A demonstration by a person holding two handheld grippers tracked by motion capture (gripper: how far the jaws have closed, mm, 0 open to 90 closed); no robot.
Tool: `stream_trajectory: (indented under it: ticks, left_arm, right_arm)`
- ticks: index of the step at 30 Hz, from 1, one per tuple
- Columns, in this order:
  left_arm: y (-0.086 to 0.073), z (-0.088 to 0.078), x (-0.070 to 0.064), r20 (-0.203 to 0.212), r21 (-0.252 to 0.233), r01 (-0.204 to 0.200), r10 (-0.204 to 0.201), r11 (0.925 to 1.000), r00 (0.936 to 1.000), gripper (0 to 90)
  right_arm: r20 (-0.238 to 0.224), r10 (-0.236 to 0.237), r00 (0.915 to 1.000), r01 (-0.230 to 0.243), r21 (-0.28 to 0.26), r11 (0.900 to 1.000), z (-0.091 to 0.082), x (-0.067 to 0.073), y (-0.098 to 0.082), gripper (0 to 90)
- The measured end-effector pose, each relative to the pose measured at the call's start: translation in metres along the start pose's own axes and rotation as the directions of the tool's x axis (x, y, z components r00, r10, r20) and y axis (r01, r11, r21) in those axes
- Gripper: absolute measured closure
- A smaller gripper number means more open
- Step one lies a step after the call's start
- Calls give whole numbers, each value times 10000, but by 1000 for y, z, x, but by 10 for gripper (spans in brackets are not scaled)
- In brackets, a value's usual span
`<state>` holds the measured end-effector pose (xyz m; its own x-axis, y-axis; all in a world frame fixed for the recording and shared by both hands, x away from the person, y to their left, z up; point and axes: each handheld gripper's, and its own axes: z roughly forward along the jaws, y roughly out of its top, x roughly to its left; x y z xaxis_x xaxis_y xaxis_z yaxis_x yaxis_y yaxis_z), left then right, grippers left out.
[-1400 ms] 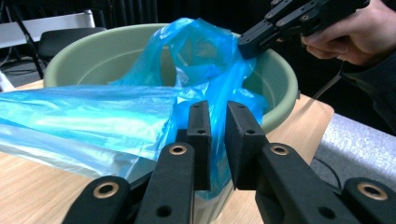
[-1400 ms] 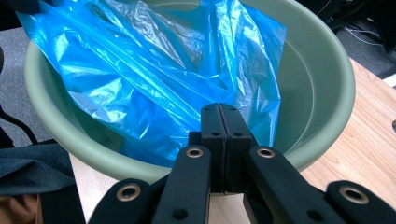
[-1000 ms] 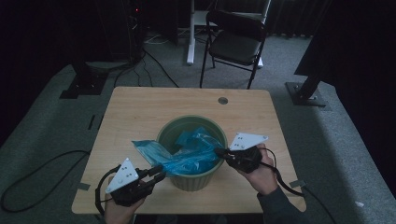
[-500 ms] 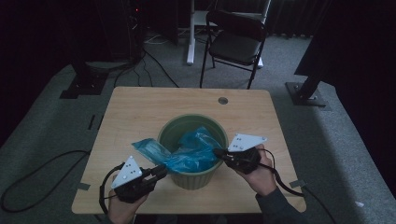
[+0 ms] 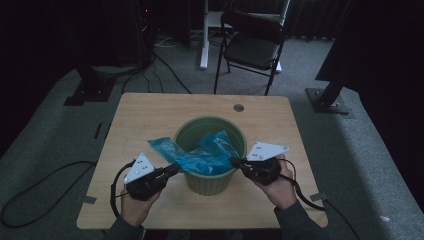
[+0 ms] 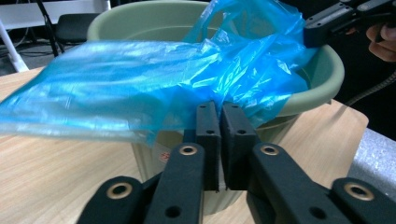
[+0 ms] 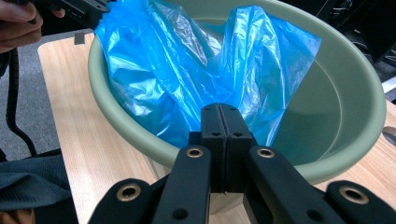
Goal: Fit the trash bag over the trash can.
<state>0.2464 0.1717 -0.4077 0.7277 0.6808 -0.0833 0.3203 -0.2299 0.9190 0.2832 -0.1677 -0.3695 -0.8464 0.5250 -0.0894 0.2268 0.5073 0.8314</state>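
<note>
We are lining the round sage-green plastic bin (image 5: 210, 150) with the thin crinkled blue plastic bag (image 5: 200, 156), and each tool has its own edge of the film so that the mouth can be pulled wide over the rim. The bin stands near the front middle of the pale wooden tabletop (image 5: 150, 115). The bag lies partly inside it, and one flap trails out over the rim on our left.

Our right tool (image 7: 219, 122) has its jaws pressed together on the bag's edge just at the near rim. This anchors that side while the other is worked. Our left tool (image 6: 219, 119) sits low beside the bin wall, and in the left gripper view its jaws stand almost together with a fold of blue film pinched between them. We judge this a fresh grip, low on the loose flap, where there is enough slack to draw outward.

Compared with the earlier high view, the left tool (image 5: 167, 172) has slid in towards the bin, and its jaws have just been closing onto the film. The right tool (image 5: 235, 161) sits where it was, gripping as before. The flap on the left looks much the same, not yet spread.

Next, we judge, comes pulling the two edges apart and down over the rim.
</note>
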Motion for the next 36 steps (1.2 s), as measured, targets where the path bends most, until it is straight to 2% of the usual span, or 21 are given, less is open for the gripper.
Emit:
stream_trajectory:
  ticks: [14, 20, 23, 30, 36]
  left_arm:
    - [-12, 3, -14, 568, 222, -62, 50, 9997, 9984, 892]
    - [-15, 7, -25, 814, 230, -444, 424, 9987, 9958, 888]
    - [-17, 12, -27, 903, 417, -520, 480, 9978, 9948, 882]
    - [-21, 18, -27, 971, 575, -486, 429, 9972, 9944, 876]
    - [-16, 8, -32, 925, 294, -624, 594, 9976, 9939, 841]
  right_arm:
    - [136, 6, 9999, -2, -249, 9997, -10, 2, -4, 900]
    - [225, 56, 9997, -49, -290, 9996, -20, 2, -8, 900]
    - [264, 96, 9996, -90, -228, 9997, -23, 1, -11, 900]
    - [323, 276, 9991, -273, -111, 9996, -25, -4, -17, 900]
    - [343, 278, 9990, -275, -74, 9996, -25, -4, -18, 900]
